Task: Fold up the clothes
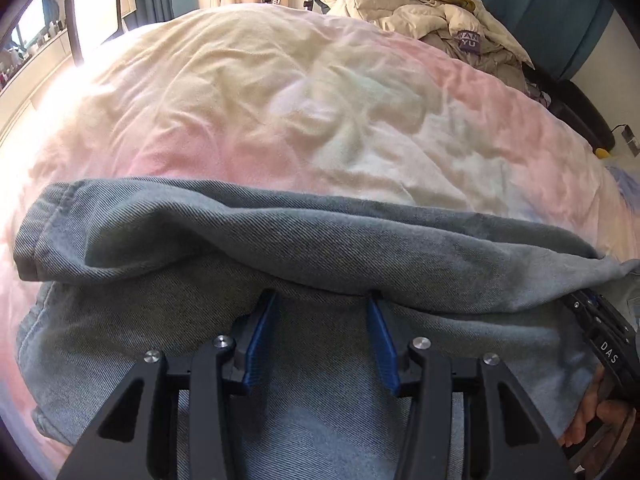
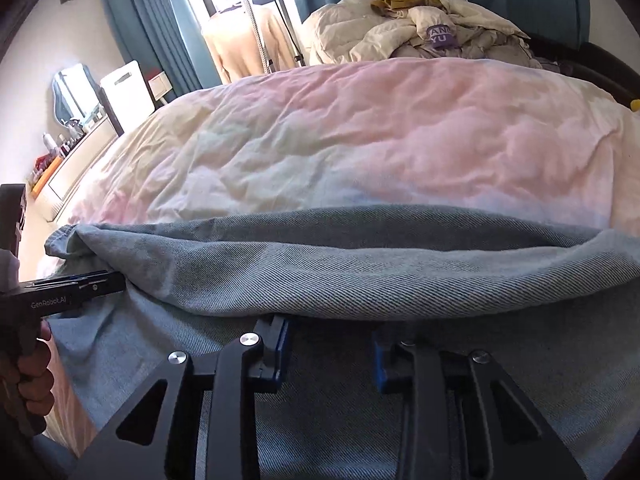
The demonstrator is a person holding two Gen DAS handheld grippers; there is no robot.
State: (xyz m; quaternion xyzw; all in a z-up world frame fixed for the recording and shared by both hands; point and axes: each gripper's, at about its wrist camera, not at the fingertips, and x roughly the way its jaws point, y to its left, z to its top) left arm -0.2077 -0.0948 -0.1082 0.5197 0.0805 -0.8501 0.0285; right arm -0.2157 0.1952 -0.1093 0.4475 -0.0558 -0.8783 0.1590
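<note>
Pale blue jeans [image 1: 320,248] lie across the near edge of a bed covered by a pink-and-cream duvet [image 1: 260,112], one layer doubled over into a thick rolled fold. The left gripper [image 1: 324,304] points steeply down at that fold, its blue pads [image 1: 264,332] spread apart; their tips disappear under the fold's edge, and denim lies between them without being pinched. The right gripper [image 2: 332,332] stands further along the same fold, its blue pads [image 2: 282,344] likewise apart, tips hidden beneath the rolled edge; whether they press the cloth cannot be told. A hand [image 2: 28,372] holds the left gripper's handle. Beyond the jeans, at the far end of the duvet, sits a heap of crumpled cream bedding [image 2: 400,36].
</note>
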